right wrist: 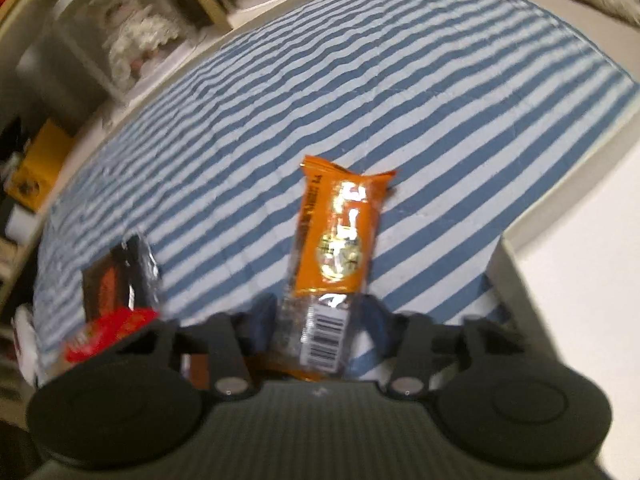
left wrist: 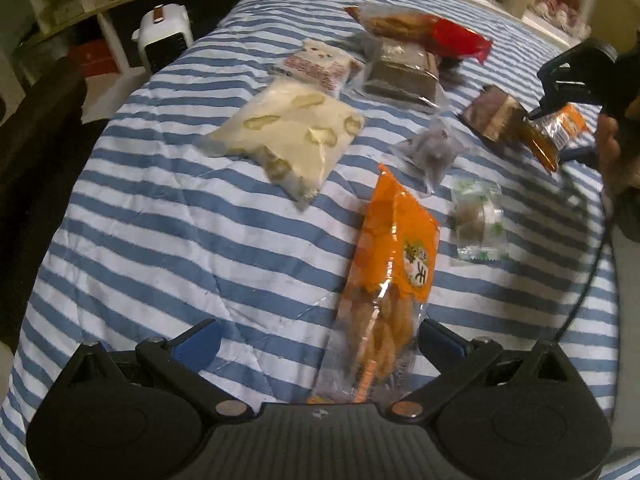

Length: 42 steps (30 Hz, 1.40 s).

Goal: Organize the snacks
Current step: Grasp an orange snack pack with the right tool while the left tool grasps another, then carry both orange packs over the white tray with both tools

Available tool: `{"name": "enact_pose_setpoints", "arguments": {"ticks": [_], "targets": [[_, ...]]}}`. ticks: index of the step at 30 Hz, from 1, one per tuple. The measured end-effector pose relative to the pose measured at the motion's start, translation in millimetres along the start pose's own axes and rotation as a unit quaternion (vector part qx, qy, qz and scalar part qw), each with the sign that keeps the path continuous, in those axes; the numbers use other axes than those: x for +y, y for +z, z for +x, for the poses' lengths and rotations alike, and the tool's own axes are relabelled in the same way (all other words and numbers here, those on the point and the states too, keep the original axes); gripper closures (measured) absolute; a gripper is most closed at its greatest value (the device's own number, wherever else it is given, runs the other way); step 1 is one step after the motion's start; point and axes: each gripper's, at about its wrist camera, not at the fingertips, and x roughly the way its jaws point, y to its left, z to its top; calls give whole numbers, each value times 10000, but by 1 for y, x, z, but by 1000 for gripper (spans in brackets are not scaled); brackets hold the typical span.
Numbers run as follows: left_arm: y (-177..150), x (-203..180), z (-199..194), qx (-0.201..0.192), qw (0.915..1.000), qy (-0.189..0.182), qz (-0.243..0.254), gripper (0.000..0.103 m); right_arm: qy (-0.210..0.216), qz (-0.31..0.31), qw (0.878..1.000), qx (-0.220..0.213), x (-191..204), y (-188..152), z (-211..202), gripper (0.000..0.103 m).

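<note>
A: Left gripper [left wrist: 316, 340]?
B: Yours gapes wide; the orange snack bag [left wrist: 394, 264] lies between its fingers on the striped quilt [left wrist: 160, 240], long axis running near to far.
A: Right gripper [right wrist: 316, 320]?
B: It clamps an orange bar wrapper [right wrist: 334, 248], pointing far.

Blue-and-white striped quilt [left wrist: 160, 240], orange snack bag [left wrist: 396, 248], orange-and-silver wrapper [right wrist: 336, 248], cream-coloured packet [left wrist: 288, 132].

left gripper [left wrist: 318, 338]: jaws spread wide | right gripper [right wrist: 316, 320]: jaws clamped, held aloft
</note>
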Motion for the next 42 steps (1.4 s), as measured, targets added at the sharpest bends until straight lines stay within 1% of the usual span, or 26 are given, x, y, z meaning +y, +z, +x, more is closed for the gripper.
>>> {"name": "enact_pose_setpoints", "arguments": {"ticks": [2, 5, 7, 11, 14, 15, 19, 22, 23, 24, 26, 27, 29, 30, 32, 34, 35, 36, 39, 42], "targets": [[0, -3, 1, 18, 9999, 45, 104, 0, 129, -116, 9998, 87, -4, 3, -1, 54], [-2, -5, 5, 66, 9996, 103, 254, 0, 209, -667, 9974, 195, -4, 1, -4, 56], [-3, -5, 4, 52, 9996, 86, 256, 0, 318, -1042, 9935, 317, -6, -4, -7, 56], [1, 3, -1, -120, 9997, -209, 6, 0, 623, -1730, 9806, 674, -8, -21, -17, 56], [3, 4, -2, -157, 9994, -304, -39, 1, 758, -2433, 9631, 866, -10, -37, -26, 56], [3, 4, -3, -171, 9993, -335, -29, 3, 767, -2651, 9569, 908, -12, -42, -30, 56], [6, 3, -7, -278, 9985, -467, -5, 16, 921, -3450, 9267, 1170, -22, -62, -46, 56], [6, -2, -10, -315, 9980, -519, 163, 25, 981, -3985, 9031, 1263, -24, -78, -56, 55], [5, -4, -10, -326, 9977, -554, 214, 26, 1000, -4057, 8995, 1279, -25, -81, -59, 54], [5, -5, -12, -333, 9970, -645, 258, 28, 988, -4027, 9011, 1269, -26, -83, -61, 50], [7, -7, -11, -238, 9936, -1073, 245, 30, 950, -3834, 9102, 1247, -27, -85, -64, 50], [7, -8, -12, -186, 9925, -1185, 230, 30, 912, -3709, 9160, 1225, -26, -85, -61, 49], [5, -13, -12, -180, 9911, -1273, 336, 31, 806, -3551, 9243, 1143, -27, -88, -59, 49], [5, -16, -12, -178, 9913, -1243, 382, 31, 758, -3480, 9277, 1121, -30, -89, -58, 49], [5, -18, -10, -175, 9926, -1123, 420, 36, 698, -3372, 9324, 1099, -37, -89, -56, 49], [6, -16, -8, -201, 9944, -981, 336, 48, 690, -3339, 9342, 1051, -38, -88, -52, 50], [7, -15, -6, -192, 9952, -920, 290, 50, 692, -3346, 9343, 1018, -38, -88, -53, 51], [8, -14, -5, -186, 9956, -887, 250, 54, 706, -3373, 9336, 984, -36, -88, -53, 55], [11, -8, -6, -205, 9953, -929, 158, 56, 725, -3475, 9304, 911, -36, -89, -56, 59], [10, -7, -10, -334, 9956, -866, 157, 57, 714, -3528, 9295, 800, -40, -89, -67, 60]]}}
